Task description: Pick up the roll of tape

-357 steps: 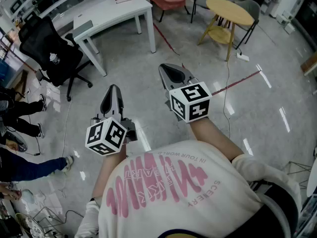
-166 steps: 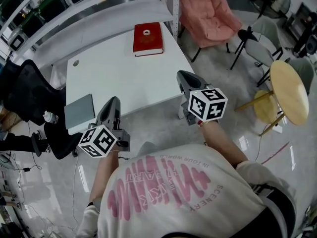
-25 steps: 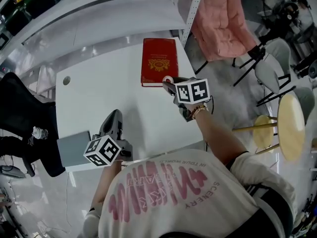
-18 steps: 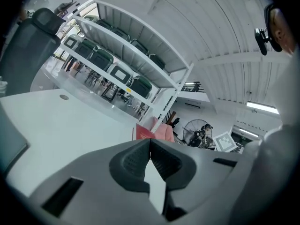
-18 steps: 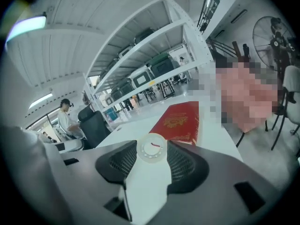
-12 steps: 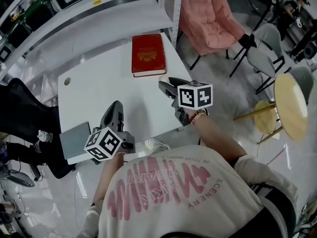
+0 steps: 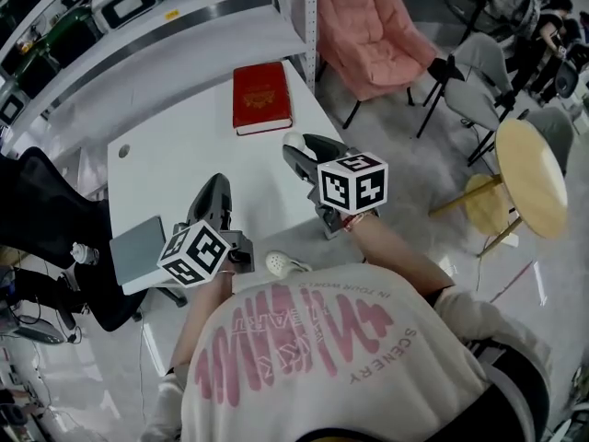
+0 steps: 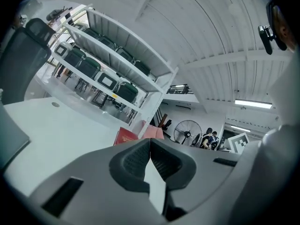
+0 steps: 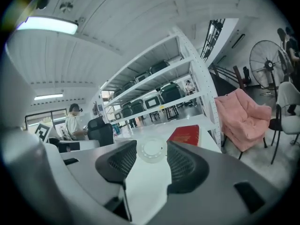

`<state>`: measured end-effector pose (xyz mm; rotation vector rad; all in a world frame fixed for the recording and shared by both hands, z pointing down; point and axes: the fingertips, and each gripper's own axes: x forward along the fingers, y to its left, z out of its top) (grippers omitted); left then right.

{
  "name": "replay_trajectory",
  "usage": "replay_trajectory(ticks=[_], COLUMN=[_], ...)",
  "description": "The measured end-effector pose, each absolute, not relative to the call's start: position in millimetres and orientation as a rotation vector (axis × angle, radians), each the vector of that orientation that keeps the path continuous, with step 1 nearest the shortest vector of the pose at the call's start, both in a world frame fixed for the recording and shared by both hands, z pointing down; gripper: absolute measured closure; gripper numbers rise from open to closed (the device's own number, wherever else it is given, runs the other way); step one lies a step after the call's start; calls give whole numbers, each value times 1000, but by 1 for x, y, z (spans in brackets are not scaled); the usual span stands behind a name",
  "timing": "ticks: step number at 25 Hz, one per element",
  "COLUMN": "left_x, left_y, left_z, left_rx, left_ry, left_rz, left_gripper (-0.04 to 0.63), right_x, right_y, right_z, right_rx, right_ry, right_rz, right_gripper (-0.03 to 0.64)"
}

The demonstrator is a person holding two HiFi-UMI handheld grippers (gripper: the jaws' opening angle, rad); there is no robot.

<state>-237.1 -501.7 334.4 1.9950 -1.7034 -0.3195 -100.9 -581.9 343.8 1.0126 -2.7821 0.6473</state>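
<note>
A small clear roll of tape (image 9: 153,150) sits between the tips of my right gripper (image 9: 152,148), which is shut on it. In the head view the roll of tape (image 7: 295,141) shows as a pale ring at the right gripper (image 7: 298,153), held in the air over the right edge of the white table (image 7: 175,159). The red book (image 7: 261,97) lies flat on the table beyond it. My left gripper (image 7: 217,190) hovers over the table's near edge with nothing in it. The left gripper (image 8: 150,142) has its jaws closed together.
A grey flat case (image 7: 138,246) lies at the table's near left corner. A pink chair (image 7: 366,30) and a round wooden side table (image 7: 532,175) stand to the right. A black office chair (image 7: 35,212) is at the left, and a white shelf rack (image 7: 184,21) runs behind the table.
The right gripper has lifted the tape off the red book's near corner and drawn it back toward me. The left gripper has also risen and pulled back.
</note>
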Motion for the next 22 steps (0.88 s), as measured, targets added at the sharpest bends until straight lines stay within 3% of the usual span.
replay_trajectory(ticks=[22], left_x=[-200], left_y=[-412], left_z=[334], left_rx=[2052], left_ry=[-1674], left_rz=[-297], left_gripper=[571], right_x=[-55], right_y=[-482], right_z=[351], right_rx=[1109], right_ry=[-2708], right_rz=[471], right_gripper=[397])
